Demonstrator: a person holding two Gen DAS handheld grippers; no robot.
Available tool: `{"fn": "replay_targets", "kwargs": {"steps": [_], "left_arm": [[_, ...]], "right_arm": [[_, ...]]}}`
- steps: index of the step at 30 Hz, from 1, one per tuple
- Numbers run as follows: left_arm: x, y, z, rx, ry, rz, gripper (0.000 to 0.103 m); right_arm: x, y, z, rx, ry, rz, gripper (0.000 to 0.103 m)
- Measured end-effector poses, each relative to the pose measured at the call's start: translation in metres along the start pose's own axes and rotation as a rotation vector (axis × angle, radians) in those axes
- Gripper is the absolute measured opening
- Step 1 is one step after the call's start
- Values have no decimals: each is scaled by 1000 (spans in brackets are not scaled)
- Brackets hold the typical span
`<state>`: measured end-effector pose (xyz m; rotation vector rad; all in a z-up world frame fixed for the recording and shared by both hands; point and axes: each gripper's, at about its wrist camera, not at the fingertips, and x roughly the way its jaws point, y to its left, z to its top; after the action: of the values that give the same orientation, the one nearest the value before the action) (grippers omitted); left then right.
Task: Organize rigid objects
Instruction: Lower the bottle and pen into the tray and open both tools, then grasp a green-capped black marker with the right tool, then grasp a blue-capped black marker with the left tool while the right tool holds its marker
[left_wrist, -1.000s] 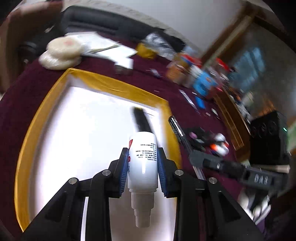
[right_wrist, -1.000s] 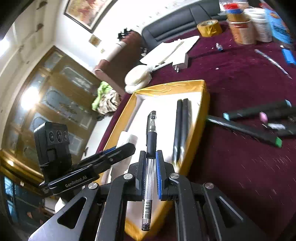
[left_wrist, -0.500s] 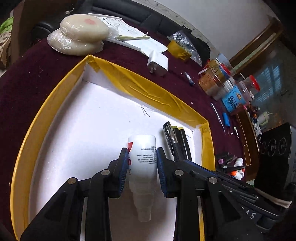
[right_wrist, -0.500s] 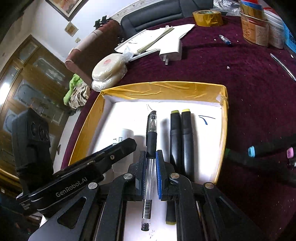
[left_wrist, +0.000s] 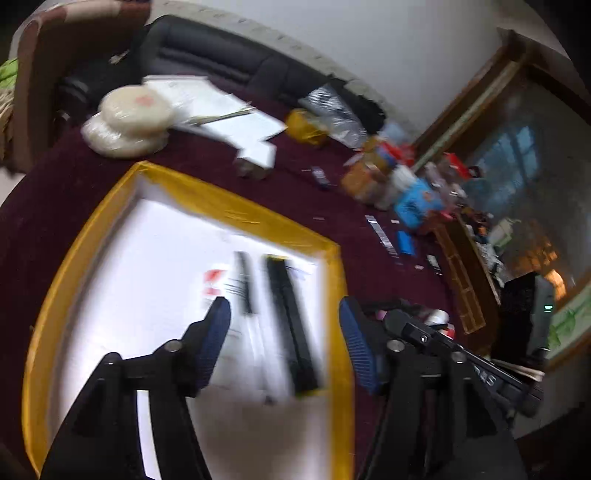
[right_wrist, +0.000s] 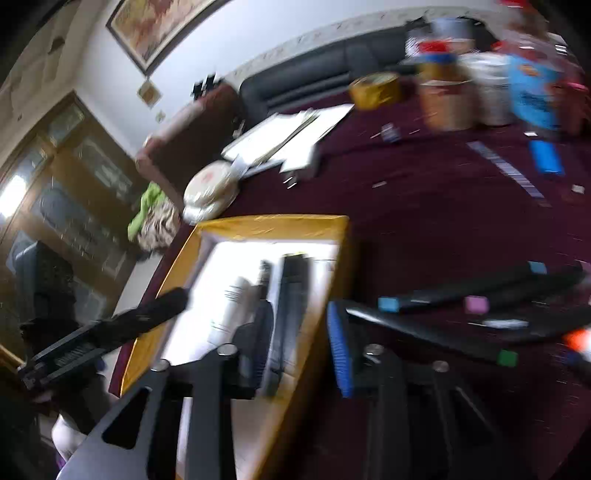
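Both jaws have just been opening and now stand spread, empty: left gripper (left_wrist: 284, 317) has released one white bottle (right_wrist: 232, 306), right gripper (right_wrist: 299, 332) one pen (right_wrist: 263, 280). Through the blur, these seem to lie ahead of the jaws in the yellow-rimmed tray (left_wrist: 236, 214) beside two black markers (left_wrist: 291, 325).

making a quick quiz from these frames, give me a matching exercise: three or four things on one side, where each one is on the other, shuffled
Things:
1. white bottle
2. roll of yellow tape
3. marker with a green end
4. green cloth

Places:
A. on the dark red tablecloth, right of the tray
B. lying inside the yellow-rimmed tray
C. off the table, beside the brown armchair
D. at the far side of the table, near the black sofa

Pairs: 1-B, 2-D, 3-A, 4-C
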<state>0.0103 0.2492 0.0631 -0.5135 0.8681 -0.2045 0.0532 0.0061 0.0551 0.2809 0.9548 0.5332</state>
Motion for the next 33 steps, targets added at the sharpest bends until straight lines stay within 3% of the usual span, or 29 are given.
{"fn": "replay_targets", "kwargs": {"steps": [6, 8, 11, 16, 23, 25, 27, 29, 33], "left_arm": [[1, -57, -27, 67, 49, -112, 63], [7, -74, -41, 83, 79, -145, 63], [14, -90, -64, 93, 119, -165, 63], [15, -99, -93, 118, 169, -144, 63], [-5, -100, -100, 173, 125, -87, 63], [-8, -99, -101, 168, 123, -86, 63], [-7, -99, -102, 165, 125, -87, 63], [-6, -97, -103, 161, 131, -89, 63], [-1, -98, -107, 158, 144, -92, 63]], "right_arm": [[-64, -78, -13, 47, -84, -161, 33], [-70, -97, -15, 64, -76, -203, 32], [-63, -107, -12, 60, -43, -200, 32], [-30, -82, -5, -77, 1, -219, 32], [23, -38, -7, -304, 79, -213, 32], [38, -40, -9, -308, 125, -235, 29], [38, -39, -13, -316, 118, -263, 20], [31, -45, -15, -252, 143, -233, 13], [6, -60, -36, -129, 186, -144, 13]]}}
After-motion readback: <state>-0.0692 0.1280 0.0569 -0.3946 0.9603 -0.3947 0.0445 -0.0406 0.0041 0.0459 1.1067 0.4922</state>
